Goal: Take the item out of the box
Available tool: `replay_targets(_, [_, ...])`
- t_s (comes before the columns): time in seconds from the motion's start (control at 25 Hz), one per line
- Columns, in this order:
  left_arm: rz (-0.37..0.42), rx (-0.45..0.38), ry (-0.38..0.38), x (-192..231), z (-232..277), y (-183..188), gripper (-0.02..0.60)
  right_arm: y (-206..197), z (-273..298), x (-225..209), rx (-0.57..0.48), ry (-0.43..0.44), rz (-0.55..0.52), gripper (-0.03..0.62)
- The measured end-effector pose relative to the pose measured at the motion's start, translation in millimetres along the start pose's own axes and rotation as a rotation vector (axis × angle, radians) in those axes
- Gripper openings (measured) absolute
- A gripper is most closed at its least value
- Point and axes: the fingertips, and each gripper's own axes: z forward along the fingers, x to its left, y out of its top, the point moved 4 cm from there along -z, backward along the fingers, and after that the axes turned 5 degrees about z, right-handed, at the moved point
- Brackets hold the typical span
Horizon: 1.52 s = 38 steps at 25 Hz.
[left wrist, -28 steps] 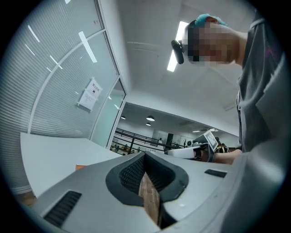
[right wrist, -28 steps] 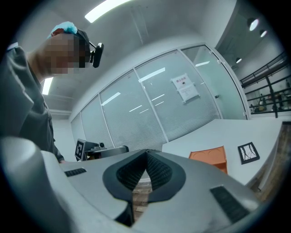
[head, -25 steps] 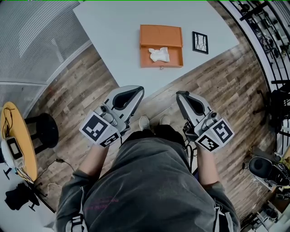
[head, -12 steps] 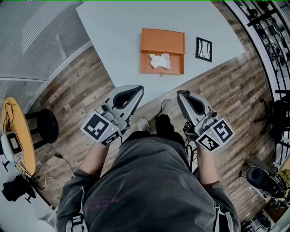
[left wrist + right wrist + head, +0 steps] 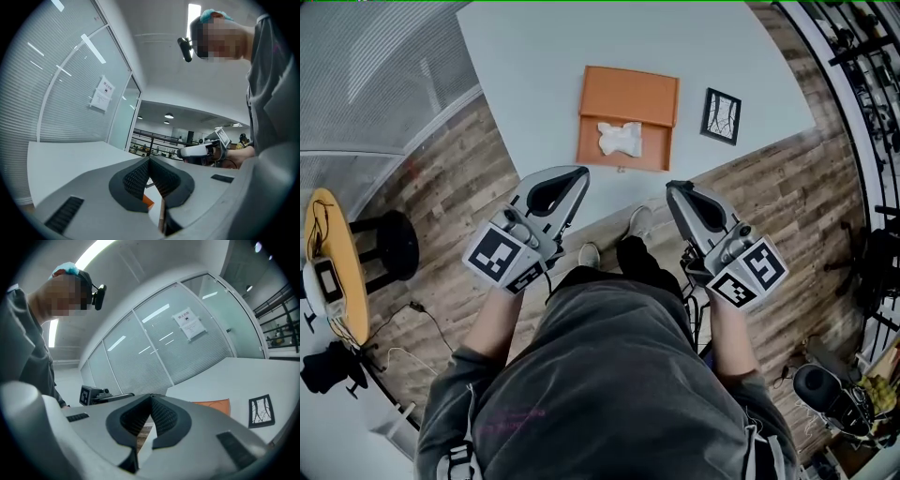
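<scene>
An open orange box [image 5: 627,98] lies on the white table [image 5: 534,66], with a crumpled white item [image 5: 620,138] inside its near half. My left gripper [image 5: 578,174] is shut and empty, its tips over the table's near edge, short of the box's left corner. My right gripper [image 5: 672,188] is also shut and empty, held above the wooden floor just off the table edge, below the box's right side. In the right gripper view the orange box [image 5: 213,405] shows past the closed jaws. In the left gripper view only an orange sliver of the box [image 5: 147,202] appears.
A black-framed marker card [image 5: 720,115] lies on the table right of the box. A round yellow side table [image 5: 333,281] with a device and a black stool [image 5: 386,251] stand at the left. Railings and equipment line the right side. The person's feet [image 5: 609,248] are by the table edge.
The person has stepped closer to the table. The box now lies nearer to both grippers, and the left gripper's tips have come over the table edge. Both stay shut.
</scene>
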Motion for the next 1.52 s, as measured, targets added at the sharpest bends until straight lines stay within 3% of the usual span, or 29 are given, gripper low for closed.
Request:
replay_targets(0.8, [0.054,0.059,0.104,0,102,4,0.011,41,-7,-99,0.060,0.098,0.038,0.005])
replay_targets(1.52, [0.127,0.172,0.039,14,118,-39,0.011,19,-7,-112,0.085,0.062,0.094,0.005])
